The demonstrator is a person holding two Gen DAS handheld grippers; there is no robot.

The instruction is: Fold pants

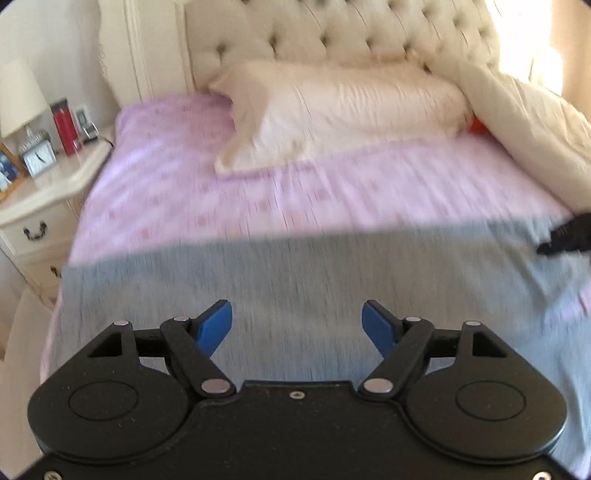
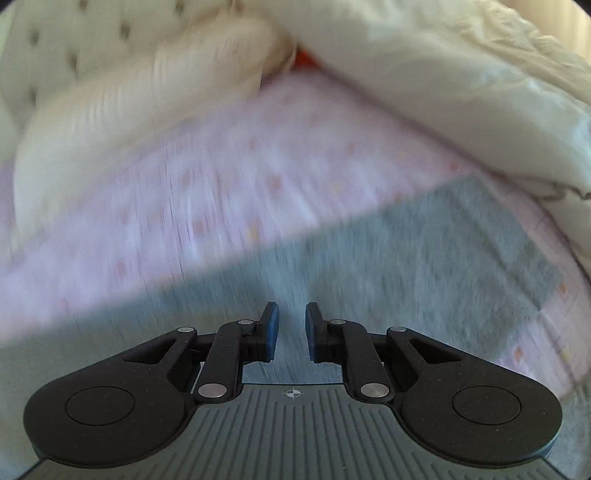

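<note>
Grey pants (image 1: 295,273) lie flat across the lilac bed sheet (image 1: 177,184), spanning the near part of the bed. My left gripper (image 1: 297,325) hovers above them with its blue fingers wide apart and empty. In the right wrist view the pants (image 2: 406,258) run from lower left to the right. My right gripper (image 2: 291,328) is above them, its fingers a narrow gap apart with nothing between them. The right gripper's black tip (image 1: 565,236) shows at the right edge of the left wrist view. Both views are motion-blurred.
A cream pillow (image 1: 332,110) and a bunched cream duvet (image 1: 535,133) lie at the head of the bed by the tufted headboard (image 1: 332,33). A nightstand (image 1: 44,184) at left holds a lamp, a clock and a red flask (image 1: 64,125).
</note>
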